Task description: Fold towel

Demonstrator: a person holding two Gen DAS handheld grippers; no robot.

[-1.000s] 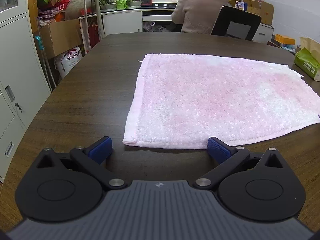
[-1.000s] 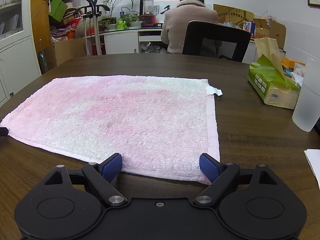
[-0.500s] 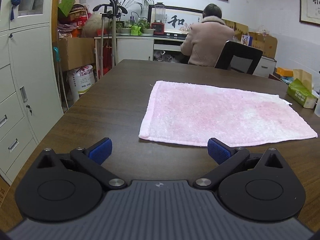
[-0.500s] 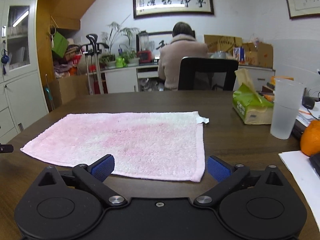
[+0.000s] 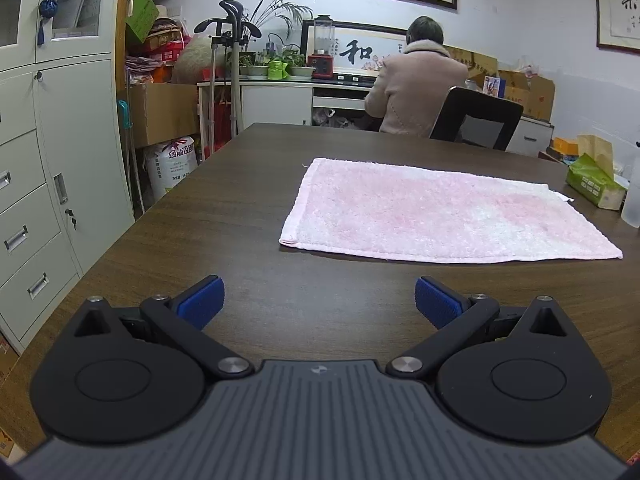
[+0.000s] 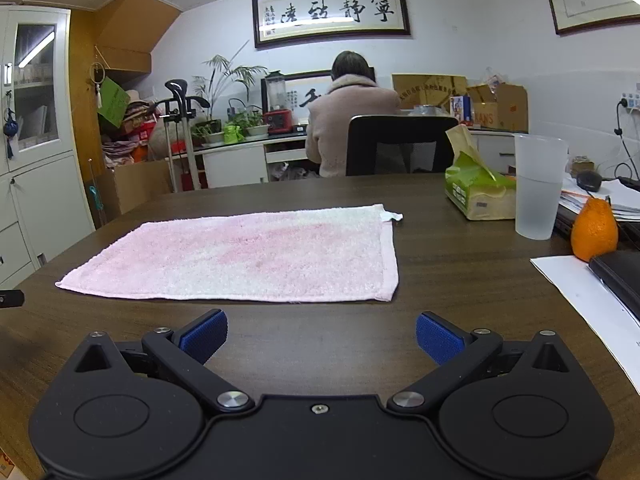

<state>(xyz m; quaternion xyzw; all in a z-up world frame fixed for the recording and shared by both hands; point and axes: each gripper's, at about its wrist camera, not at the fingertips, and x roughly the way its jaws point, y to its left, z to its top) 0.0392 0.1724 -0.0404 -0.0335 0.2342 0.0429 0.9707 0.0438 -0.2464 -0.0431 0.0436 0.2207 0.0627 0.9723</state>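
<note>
Both grippers, left gripper [image 5: 317, 300] and right gripper [image 6: 320, 338], are hovering with jaws spread wide, gripping nothing. I'm seeing the towel [image 5: 440, 212] lying flat on the table [image 5: 240, 200] just ahead, long axis running left-right; each gripper is facing its own near corner.

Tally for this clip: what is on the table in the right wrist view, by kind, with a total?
Pink towel: 1
Green tissue pack: 1
Translucent plastic cup: 1
Orange fruit: 1
White paper sheet: 1
Black flat item at the right edge, unidentifiable: 1
Total: 6. The far-right clutter of papers and cables is not counted.
</note>
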